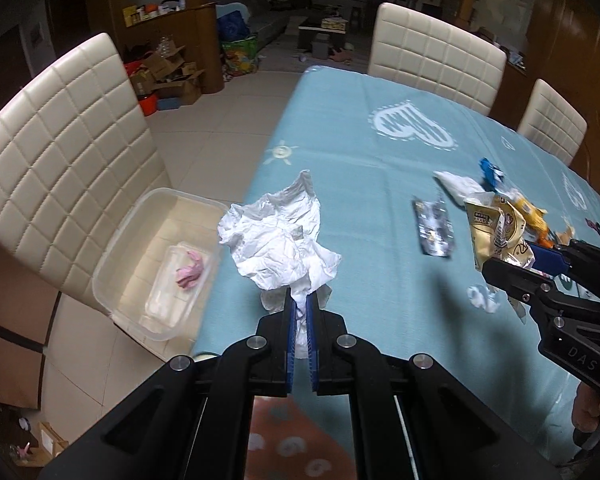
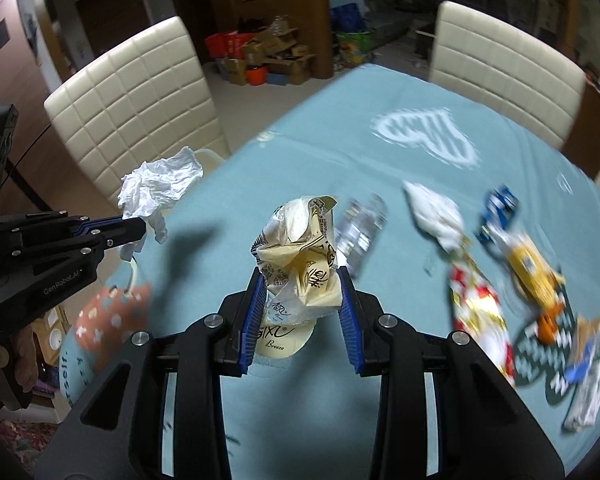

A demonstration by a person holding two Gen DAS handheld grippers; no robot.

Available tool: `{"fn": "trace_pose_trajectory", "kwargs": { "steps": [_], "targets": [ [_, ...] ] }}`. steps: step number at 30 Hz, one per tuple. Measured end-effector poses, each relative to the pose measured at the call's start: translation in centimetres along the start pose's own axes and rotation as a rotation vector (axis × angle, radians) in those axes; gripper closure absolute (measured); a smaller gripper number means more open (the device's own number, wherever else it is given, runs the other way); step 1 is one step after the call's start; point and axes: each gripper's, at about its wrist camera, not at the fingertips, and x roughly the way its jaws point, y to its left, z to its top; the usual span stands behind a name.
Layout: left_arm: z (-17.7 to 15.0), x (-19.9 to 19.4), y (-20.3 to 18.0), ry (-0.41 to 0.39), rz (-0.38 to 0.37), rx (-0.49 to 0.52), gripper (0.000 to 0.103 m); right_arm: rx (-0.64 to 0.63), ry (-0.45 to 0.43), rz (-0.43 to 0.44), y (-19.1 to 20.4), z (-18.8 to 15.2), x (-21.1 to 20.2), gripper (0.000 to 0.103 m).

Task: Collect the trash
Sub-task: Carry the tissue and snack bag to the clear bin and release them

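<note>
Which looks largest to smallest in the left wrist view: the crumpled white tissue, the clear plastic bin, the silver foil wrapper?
1. clear plastic bin, on the floor beside the table.
2. crumpled white tissue, pinched in the left gripper; its nearness to the camera inflates it, so its real rank is unsure.
3. silver foil wrapper, on the tablecloth.

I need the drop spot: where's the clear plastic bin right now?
In the left wrist view the clear plastic bin sits on the cream chair left of the table, just beyond the crumpled tissue.
</note>
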Motion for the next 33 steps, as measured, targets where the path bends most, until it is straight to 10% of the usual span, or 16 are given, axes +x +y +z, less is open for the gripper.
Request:
{"fn": "trace_pose_trajectory", "kwargs": {
  "steps": [33],
  "targets": [
    [3.6,3.4,20.5,-0.029,0.338,-0.226,0.098,-0.321,0.002,0.146,16.6,15.8,12.7,0.065]
  ]
}}
